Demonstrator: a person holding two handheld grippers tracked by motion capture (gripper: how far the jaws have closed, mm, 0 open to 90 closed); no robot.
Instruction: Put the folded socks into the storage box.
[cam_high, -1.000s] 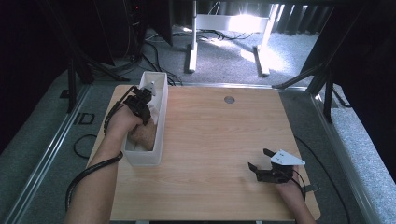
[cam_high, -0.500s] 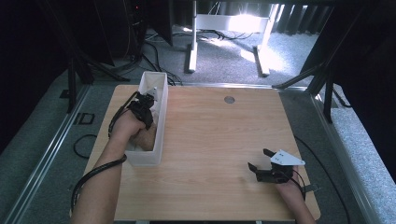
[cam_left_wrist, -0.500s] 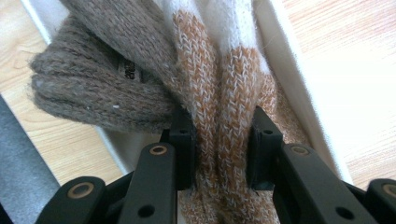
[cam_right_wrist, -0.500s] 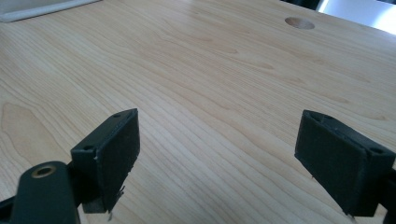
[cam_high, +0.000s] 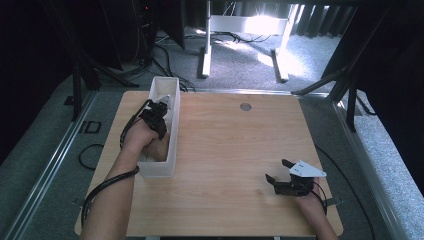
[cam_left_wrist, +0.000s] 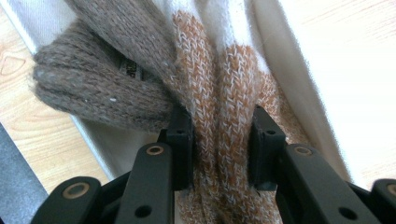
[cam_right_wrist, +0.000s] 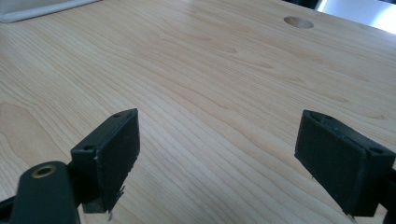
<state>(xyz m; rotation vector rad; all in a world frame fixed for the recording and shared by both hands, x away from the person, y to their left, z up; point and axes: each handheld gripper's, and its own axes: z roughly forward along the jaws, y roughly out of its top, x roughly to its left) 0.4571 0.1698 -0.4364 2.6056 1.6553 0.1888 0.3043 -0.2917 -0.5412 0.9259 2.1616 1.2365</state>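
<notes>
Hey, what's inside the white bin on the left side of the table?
Inside the white bin: the left gripper, shut on a brown, orange and cream knitted cloth. The person's hand and the cloth cover the bin's floor, so anything beneath is hidden.

Left gripper (cam_left_wrist: 219, 140): matte black jaws, flat square pads, brass-ringed pivot holes on linkage arms. Black cable loops from it along bare forearm (no sleeve visible). Right gripper (cam_right_wrist: 219, 158): same black jaws, pads with small corner screw holes, one brass-ringed hole at left linkage; in high view, grey three-cornered plate on top, thin black cable trailing by hand.
</notes>
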